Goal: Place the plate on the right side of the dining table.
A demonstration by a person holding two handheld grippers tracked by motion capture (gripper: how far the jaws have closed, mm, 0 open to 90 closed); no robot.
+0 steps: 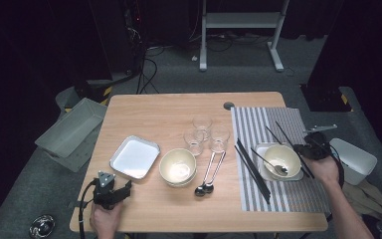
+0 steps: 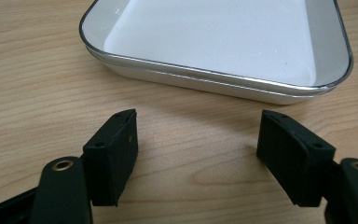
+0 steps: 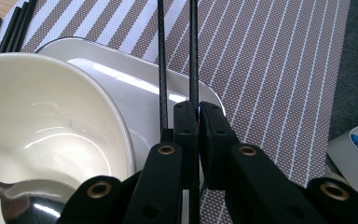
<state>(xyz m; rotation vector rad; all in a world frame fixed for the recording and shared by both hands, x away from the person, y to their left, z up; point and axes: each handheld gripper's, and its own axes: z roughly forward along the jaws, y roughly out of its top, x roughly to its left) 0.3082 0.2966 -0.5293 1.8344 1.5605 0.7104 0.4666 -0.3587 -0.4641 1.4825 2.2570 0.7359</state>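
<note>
Right gripper view: right gripper (image 3: 199,108) clamped on one black chopstick (image 3: 194,46); second chopstick (image 3: 161,60) just beside jaws, over tray (image 3: 135,88). Left gripper (image 2: 198,140) apart, near white tray (image 2: 214,37).

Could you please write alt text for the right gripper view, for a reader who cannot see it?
The right gripper pinches one thin black chopstick in its shut black jaws above a brown-and-white striped placemat. A second chopstick runs alongside, left of it, past a cream bowl on a white rectangular plate.
</note>
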